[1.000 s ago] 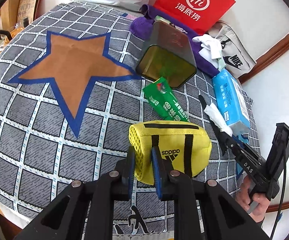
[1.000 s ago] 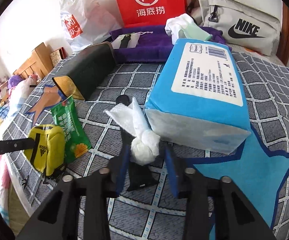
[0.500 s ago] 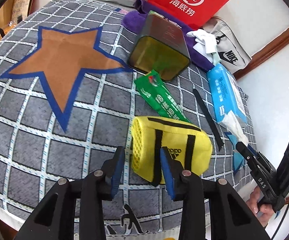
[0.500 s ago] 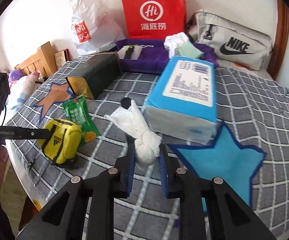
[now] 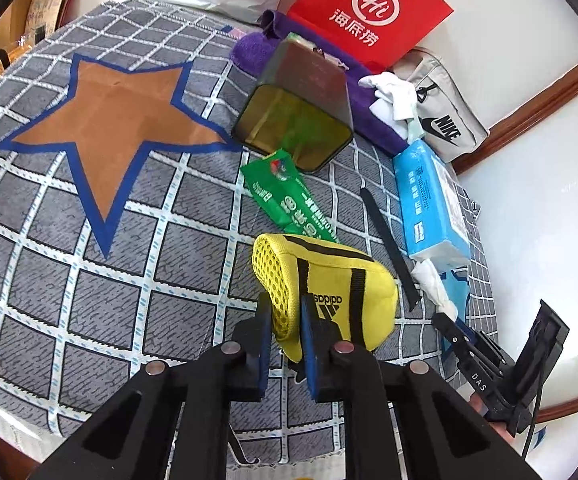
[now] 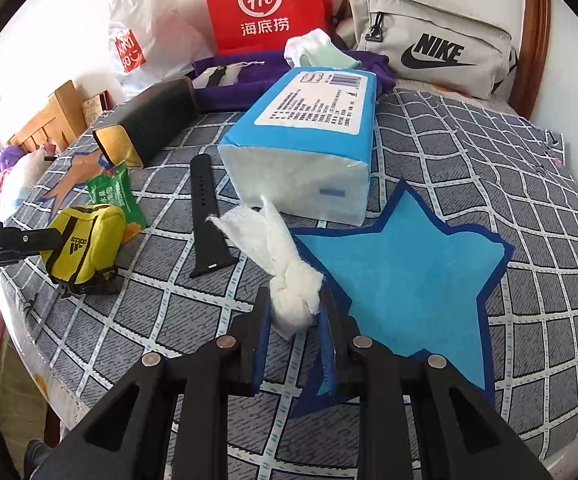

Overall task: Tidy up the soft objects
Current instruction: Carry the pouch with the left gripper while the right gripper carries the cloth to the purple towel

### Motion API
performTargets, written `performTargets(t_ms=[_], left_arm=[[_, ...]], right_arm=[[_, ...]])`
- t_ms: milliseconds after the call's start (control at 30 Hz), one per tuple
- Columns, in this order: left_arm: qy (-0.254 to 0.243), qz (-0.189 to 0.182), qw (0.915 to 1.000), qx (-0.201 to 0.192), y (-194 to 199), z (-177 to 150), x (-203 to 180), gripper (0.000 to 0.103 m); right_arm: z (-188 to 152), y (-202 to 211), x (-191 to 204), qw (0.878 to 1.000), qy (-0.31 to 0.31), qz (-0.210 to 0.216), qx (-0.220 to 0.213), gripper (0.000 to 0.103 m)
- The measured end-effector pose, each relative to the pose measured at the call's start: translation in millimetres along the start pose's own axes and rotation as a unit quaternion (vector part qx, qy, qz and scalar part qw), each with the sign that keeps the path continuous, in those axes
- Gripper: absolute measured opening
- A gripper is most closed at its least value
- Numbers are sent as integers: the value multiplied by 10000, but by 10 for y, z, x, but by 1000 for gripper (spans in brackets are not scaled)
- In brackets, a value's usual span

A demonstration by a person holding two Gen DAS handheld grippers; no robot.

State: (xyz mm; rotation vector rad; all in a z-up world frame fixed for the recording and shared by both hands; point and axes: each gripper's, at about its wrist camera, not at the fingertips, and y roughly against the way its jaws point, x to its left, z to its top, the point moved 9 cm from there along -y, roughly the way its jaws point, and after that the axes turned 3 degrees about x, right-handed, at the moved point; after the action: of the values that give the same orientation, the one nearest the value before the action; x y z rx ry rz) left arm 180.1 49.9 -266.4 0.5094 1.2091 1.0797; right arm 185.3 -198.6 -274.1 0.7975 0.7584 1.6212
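Observation:
My left gripper (image 5: 285, 320) is shut on the mesh end of a small yellow Adidas bag (image 5: 329, 292), which also shows in the right wrist view (image 6: 85, 244) with the left gripper (image 6: 55, 240) on it. My right gripper (image 6: 293, 312) is shut on a knotted white tissue wad (image 6: 289, 280), held above the edge of a blue star patch (image 6: 405, 264). In the left wrist view the tissue wad (image 5: 433, 284) hangs from the right gripper (image 5: 447, 316) near the blue tissue pack (image 5: 429, 200).
On the grey checked bedspread (image 5: 89, 280) lie a green snack packet (image 5: 289, 204), a black watch strap (image 6: 205, 216), a dark box on its side (image 5: 301, 108) and an orange star patch (image 5: 105, 120). A red paper bag (image 6: 265, 4), Nike pouch (image 6: 429, 48) and purple cloth (image 6: 245, 80) line the far wall.
My left gripper was shut on the yellow bag, opened half a second ago, and is shut on its mesh end again. The right gripper shut on the tissue wad and lifted it.

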Motion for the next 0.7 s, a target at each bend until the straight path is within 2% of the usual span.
performTargets(t_ms=[200,700], left_arm=[[-178,222,9993,-261,219,94,-121,12],[-248,182,9978,-592,598,454,-402,12]], right_arm=[[83,214,65,9995,194,76,-232,21],[512,741,88,9973,151,156,-705,21]])
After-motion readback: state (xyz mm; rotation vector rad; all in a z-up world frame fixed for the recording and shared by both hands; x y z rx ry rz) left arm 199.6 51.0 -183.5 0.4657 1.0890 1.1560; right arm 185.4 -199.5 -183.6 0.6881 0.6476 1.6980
